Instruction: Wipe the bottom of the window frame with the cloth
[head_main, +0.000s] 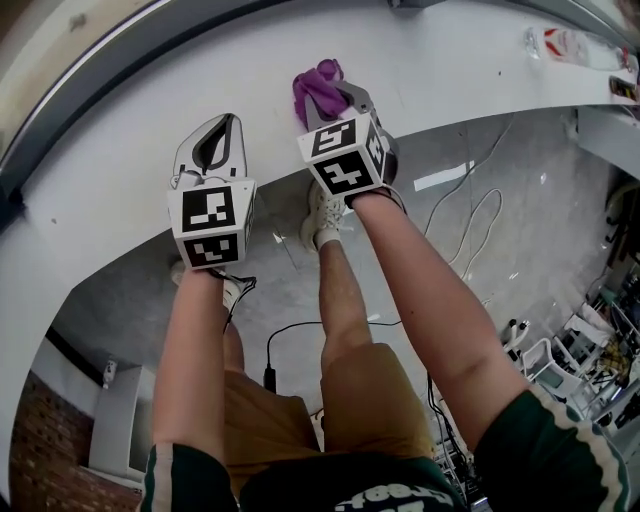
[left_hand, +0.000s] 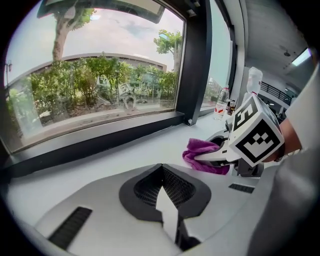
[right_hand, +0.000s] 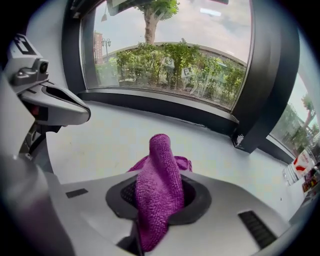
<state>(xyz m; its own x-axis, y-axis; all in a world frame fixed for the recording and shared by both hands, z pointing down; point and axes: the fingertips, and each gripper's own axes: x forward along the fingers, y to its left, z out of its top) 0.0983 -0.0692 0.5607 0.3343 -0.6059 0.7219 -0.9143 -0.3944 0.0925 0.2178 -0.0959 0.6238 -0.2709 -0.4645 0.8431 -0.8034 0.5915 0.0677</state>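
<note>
Purple cloth (right_hand: 159, 190) fills the foreground of my right gripper view, a nubbly terry fold standing up in a soft hump from jaws clamped tight on its lower part, with a loose flap spilling out behind. My right gripper (head_main: 338, 108) holds it over the smooth white sill (right_hand: 115, 145), short of the dark bottom rail of the window frame (right_hand: 165, 107), which is not yet touched; whether the cloth brushes the sill I cannot tell. My left gripper (head_main: 222, 128) hovers beside it with its jaws closed together on nothing. The rail looks hard, matte and straight-edged, meeting a thick dark upright post (right_hand: 262, 95) at the right. My worry is the grip: the cloth is bunched into a narrow wad, so dragging it along the rail could pull it out of the pinch, or leave only a thin strip wiped. If I press too low, the hard grey jaw tips could scrape the frame instead of the fabric. Bottles (left_hand: 223, 102) stand farther along the sill, and a long sweep could knock them.
</note>
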